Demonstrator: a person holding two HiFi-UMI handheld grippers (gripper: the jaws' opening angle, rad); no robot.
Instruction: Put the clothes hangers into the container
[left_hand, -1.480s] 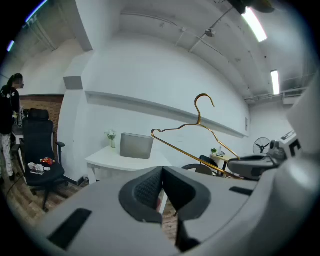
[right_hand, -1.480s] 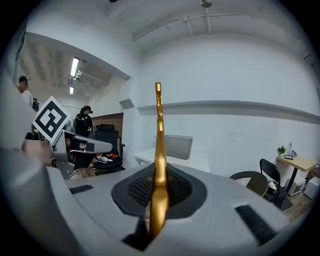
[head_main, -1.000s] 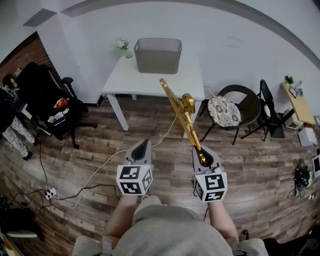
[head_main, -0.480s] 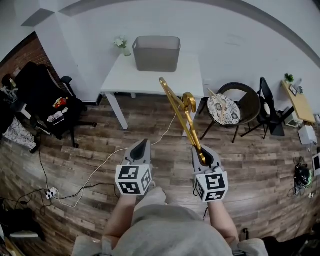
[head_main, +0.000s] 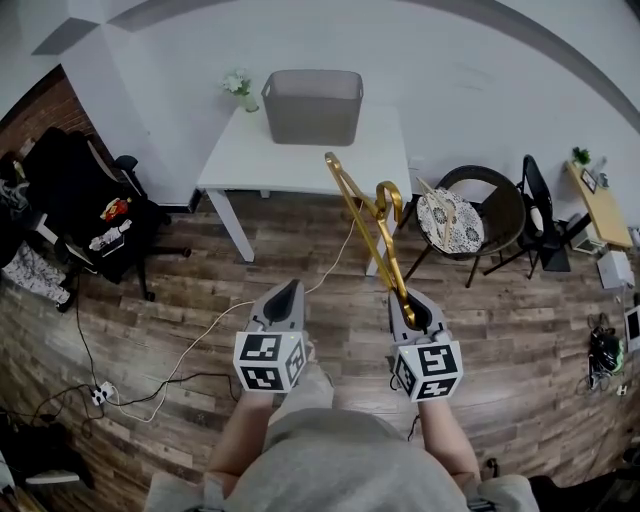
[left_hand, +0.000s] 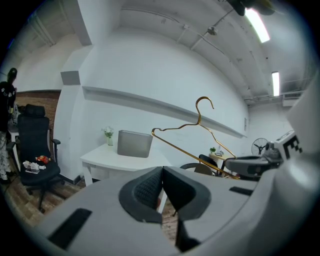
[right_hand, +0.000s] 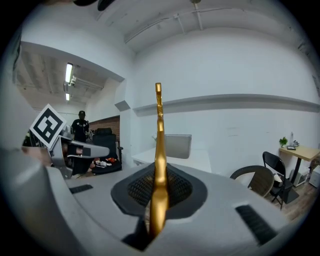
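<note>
Right fingers (right_hand: 140, 187) first: they're clamped tight on the gold clothes hanger (right_hand: 160, 145), gripping it at one end, and the metal stands straight up out of the right gripper (right_hand: 159, 187). Over to the left fingers (left_hand: 147, 190): pressed together, pad to pad, with nothing between them. So the left gripper (left_hand: 161, 182) is empty and level with its partner, both held out side by side in front of the person.

From the head view, the hanger slants up and away from the right gripper, its hook curling off to the right about halfway along. It hangs in the air above the wooden floor (head_main: 300, 260), short of the table (head_main: 300, 165) and well apart from the container (head_main: 312, 105).

Down on the floor, a white cable (head_main: 200, 340) snakes away to the left of the left gripper. Further left sits a black office chair (head_main: 90, 190) with small things lying on its seat. To the right, just beside the table, there's a round wicker chair (head_main: 490, 205) carrying a patterned cushion (head_main: 448, 222).

Beyond that stands the white table against the wall. The grey container sits at its back edge, open at the top, and a small potted plant (head_main: 240, 88) stands just beside it on the left corner.
</note>
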